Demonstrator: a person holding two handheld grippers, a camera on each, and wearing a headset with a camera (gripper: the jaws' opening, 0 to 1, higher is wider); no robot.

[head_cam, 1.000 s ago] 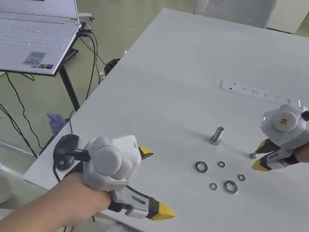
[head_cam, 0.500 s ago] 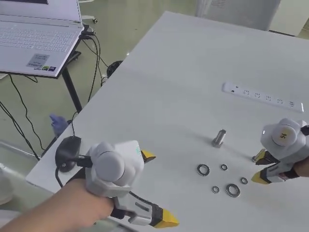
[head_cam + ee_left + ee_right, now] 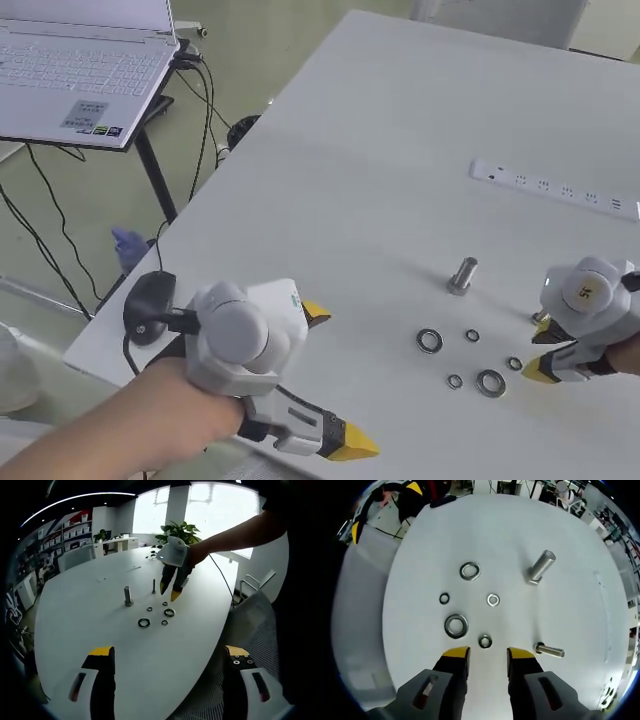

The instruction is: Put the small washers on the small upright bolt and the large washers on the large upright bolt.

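1. Yellow-tipped right claw hovers low over the white bench, its jaws apart and empty. A small washer lies flat just ahead of the gap.
2. Just beside the claw stands the small upright bolt, and a large washer lies near the other jaw.
3. Farther out lie a second small washer, a third small washer and a second large washer. The large upright bolt stands beyond them.
4. Left claw hangs near the bench's edge, well apart from the washers, with its jaws wide apart and holding nothing.
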